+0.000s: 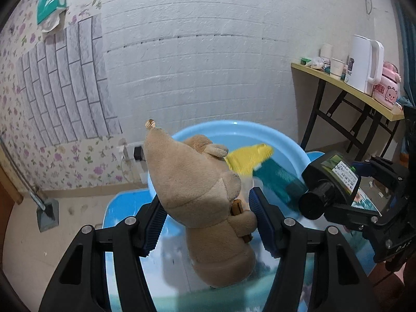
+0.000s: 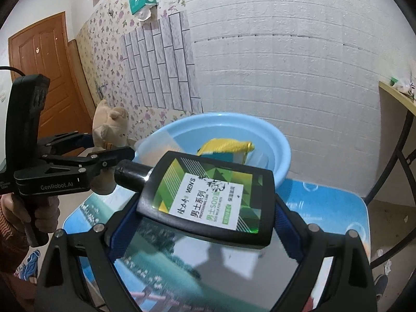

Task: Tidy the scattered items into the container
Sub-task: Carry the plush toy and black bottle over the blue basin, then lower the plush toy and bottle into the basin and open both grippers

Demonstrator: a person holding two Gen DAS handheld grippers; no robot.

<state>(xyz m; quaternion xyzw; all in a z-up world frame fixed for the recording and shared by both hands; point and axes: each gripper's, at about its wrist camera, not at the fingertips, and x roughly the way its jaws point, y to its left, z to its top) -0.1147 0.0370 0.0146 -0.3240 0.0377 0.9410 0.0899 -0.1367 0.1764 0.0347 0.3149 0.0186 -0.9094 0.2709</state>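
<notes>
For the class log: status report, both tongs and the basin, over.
Left tongs grip plush toy. Right tongs grip black bottle. Blue basin ahead, yellow-green item inside. Path clear.

Tan plush toy (image 1: 205, 195) between left hand-held gripper (image 1: 205, 223) pads — blue basin (image 1: 291, 145) beyond (yellow-green item inside)

The left gripper (image 1: 205, 223) is a matte black plastic frame of two broad, angular finger arms with cut-out windows, each arm fastened by round silver screw heads. Ribbed blue rubber pads (image 1: 260, 215) line the inner faces of its fingers. Seen from the right wrist view, its side carries white "GenRobot.AI" lettering, a black pistol-style handle hangs below it, and a tall black block rises behind with a thin black cable leaving its top. The hand (image 2: 44, 213) on that handle comes out of a rust-coloured knitted sleeve (image 2: 10, 231). The right gripper (image 2: 205, 221) has the same black arms, silver screws and blue pads.
</notes>
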